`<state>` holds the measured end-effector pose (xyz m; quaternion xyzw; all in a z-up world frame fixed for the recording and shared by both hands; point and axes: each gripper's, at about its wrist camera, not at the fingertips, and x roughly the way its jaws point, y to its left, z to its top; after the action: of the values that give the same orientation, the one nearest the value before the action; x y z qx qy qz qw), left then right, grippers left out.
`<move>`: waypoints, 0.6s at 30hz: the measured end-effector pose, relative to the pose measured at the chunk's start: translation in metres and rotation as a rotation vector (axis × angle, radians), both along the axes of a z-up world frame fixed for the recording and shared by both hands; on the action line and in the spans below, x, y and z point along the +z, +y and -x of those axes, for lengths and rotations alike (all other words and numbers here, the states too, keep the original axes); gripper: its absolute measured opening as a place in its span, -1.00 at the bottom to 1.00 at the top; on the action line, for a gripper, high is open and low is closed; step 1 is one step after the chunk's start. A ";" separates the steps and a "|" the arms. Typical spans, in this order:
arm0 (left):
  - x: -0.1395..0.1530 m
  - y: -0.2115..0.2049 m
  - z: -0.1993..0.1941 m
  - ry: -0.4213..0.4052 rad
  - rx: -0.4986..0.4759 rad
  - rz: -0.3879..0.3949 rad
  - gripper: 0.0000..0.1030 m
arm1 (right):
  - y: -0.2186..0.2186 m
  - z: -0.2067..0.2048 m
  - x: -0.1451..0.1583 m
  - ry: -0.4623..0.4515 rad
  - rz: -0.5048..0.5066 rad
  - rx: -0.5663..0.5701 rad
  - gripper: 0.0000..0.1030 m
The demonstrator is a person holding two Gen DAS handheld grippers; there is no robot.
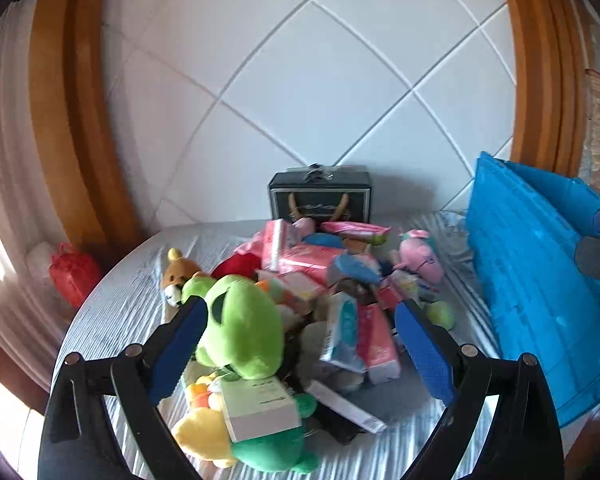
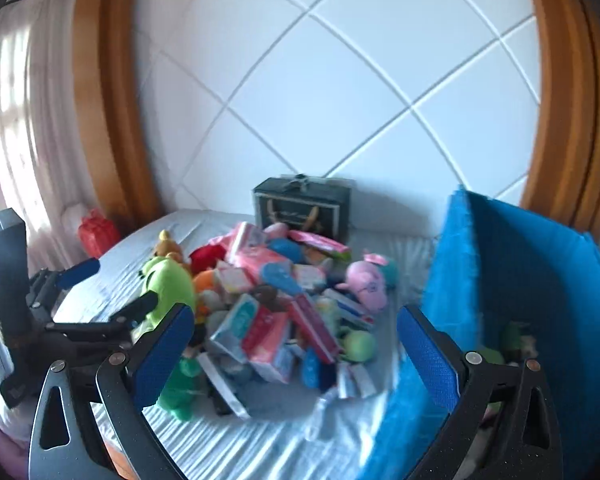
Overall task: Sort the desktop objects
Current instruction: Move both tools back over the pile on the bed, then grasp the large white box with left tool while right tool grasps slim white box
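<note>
The left gripper (image 1: 300, 340) has its jaws spread wide, holding nothing, around the green plush frog (image 1: 242, 328) atop the pile on the striped worktop (image 1: 112, 312). The right gripper (image 2: 292, 344) gapes equally wide and empty, just beside the blue bin (image 2: 520, 264). A dark gift box (image 1: 320, 198) stands farthest back.
</note>
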<state>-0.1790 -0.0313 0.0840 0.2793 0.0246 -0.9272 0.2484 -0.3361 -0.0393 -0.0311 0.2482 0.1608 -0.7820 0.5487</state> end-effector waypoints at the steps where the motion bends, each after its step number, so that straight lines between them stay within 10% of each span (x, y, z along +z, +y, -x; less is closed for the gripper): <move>1: -0.008 -0.014 -0.010 -0.007 0.029 -0.012 0.86 | -0.008 -0.006 -0.009 -0.002 -0.012 0.011 0.99; 18: -0.140 -0.116 -0.113 -0.140 0.273 -0.226 0.86 | -0.077 -0.025 -0.177 -0.193 -0.253 0.042 1.00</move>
<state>-0.0664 -0.1473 -0.0563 0.3631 0.1491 -0.8546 0.3400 -0.3108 -0.1163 -0.2082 0.3857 0.2098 -0.7163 0.5424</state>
